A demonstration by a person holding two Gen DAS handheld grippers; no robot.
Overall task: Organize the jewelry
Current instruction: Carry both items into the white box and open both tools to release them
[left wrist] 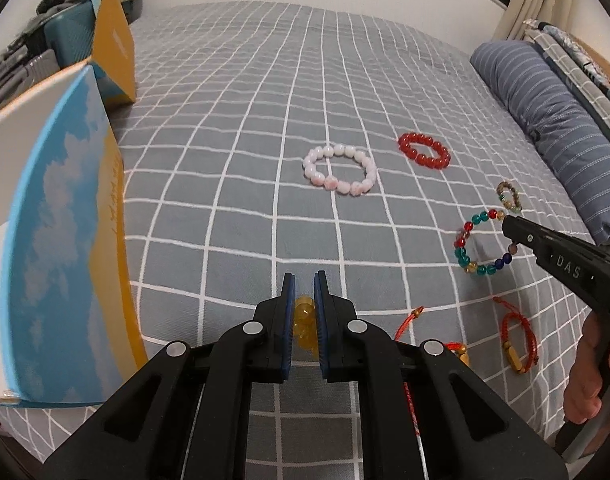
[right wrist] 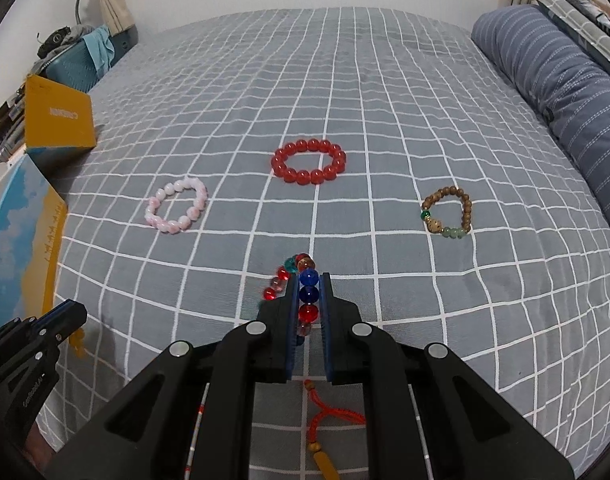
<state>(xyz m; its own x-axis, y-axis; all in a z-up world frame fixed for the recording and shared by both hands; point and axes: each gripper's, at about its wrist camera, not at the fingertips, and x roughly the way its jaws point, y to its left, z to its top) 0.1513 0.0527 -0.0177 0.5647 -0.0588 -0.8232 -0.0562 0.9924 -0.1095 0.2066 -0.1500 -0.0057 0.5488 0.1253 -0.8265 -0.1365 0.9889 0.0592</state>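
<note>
Left gripper (left wrist: 304,292) clamps a yellow bead bracelet (left wrist: 303,322); right gripper (right wrist: 308,292) pinches the multicoloured bead bracelet (right wrist: 308,294) above the checked bedsheet (right wrist: 345,92).

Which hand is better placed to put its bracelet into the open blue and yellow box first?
Left, probably. The open blue and yellow box stands right beside the left gripper, which holds yellow beads. The right gripper, holding the multicoloured bead bracelet, is farther away.

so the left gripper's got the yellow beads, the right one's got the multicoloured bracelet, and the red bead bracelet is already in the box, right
Not quite. The red bead bracelet lies on the bedspread, not in the box, as the right wrist view shows. The left gripper does hold yellow beads, the right gripper the multicoloured bracelet.
</note>
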